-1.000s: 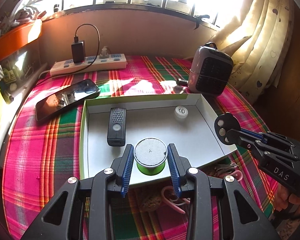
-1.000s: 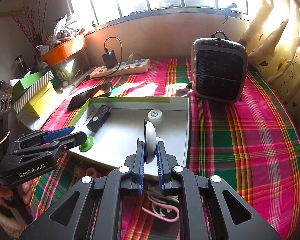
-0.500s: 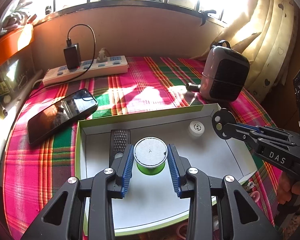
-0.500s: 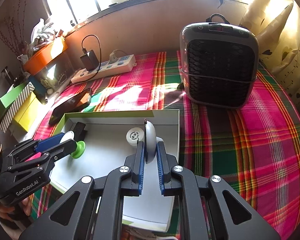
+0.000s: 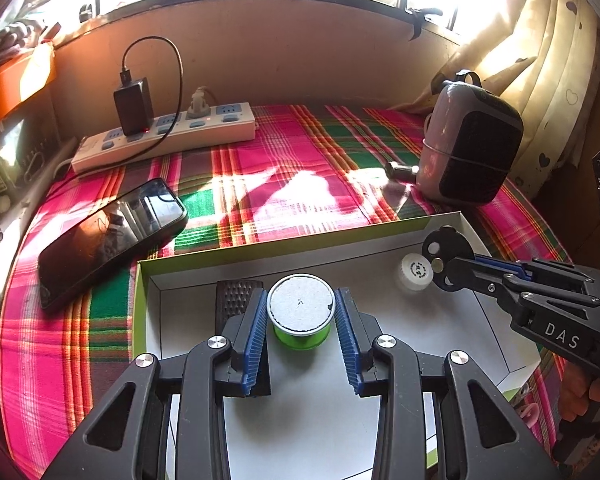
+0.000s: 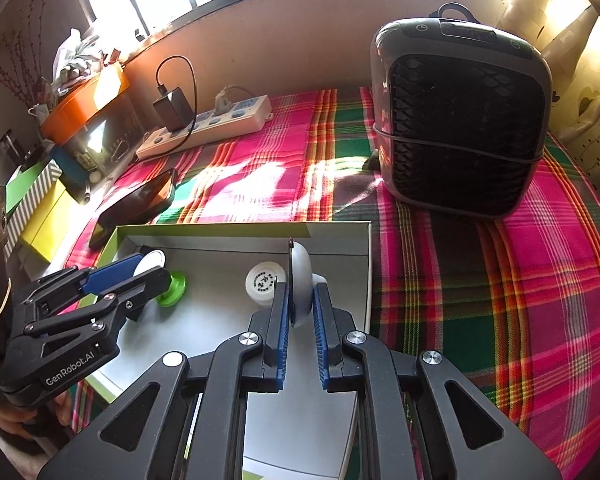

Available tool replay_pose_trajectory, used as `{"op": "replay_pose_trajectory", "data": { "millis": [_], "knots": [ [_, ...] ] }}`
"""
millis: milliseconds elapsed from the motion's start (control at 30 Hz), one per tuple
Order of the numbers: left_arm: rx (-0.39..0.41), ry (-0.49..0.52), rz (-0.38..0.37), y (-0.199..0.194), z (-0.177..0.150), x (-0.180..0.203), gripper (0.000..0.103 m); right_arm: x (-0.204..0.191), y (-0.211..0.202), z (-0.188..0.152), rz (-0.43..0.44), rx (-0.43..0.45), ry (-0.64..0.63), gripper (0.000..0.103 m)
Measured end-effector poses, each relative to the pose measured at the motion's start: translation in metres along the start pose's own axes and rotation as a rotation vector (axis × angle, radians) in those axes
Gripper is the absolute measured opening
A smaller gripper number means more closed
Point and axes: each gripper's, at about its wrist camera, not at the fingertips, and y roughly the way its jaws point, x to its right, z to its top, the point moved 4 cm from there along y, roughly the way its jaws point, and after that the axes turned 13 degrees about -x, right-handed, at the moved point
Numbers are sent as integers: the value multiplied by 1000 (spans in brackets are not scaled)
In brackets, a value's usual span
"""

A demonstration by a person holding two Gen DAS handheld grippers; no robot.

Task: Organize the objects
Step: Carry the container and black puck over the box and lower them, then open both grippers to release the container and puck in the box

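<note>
My left gripper [image 5: 301, 320] is shut on a green spool [image 5: 301, 317] with a grey cardboard top, held over the white tray [image 5: 380, 228]. It also shows in the right wrist view [image 6: 156, 276], with the spool [image 6: 172, 289] sticking out. My right gripper [image 6: 301, 304] is shut on a thin white and black disc [image 6: 300, 284], held on edge over the tray [image 6: 340, 228]. In the left wrist view the disc [image 5: 446, 258] is a round black plate at the fingertips. A white cap [image 5: 415, 271] lies in the tray just left of it. A black remote [image 5: 236, 300] lies in the tray, partly hidden by my left finger.
A black phone [image 5: 108, 236] lies on the plaid cloth left of the tray. A power strip [image 5: 168, 136] with a charger sits by the back wall. A small grey heater [image 6: 460, 120] stands at the back right. Boxes [image 6: 36, 208] and clutter line the left side.
Both grippers have moved forward over the tray, still holding the spool and the disc. The tray and the things behind it look closer.
</note>
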Motion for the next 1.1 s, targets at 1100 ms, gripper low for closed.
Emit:
{"op": "replay_pose_trajectory", "data": {
  "millis": [1100],
  "knots": [
    [6, -19, -3, 6, 6, -3, 33, 2, 3, 3, 33, 13, 29, 15]
  ]
}}
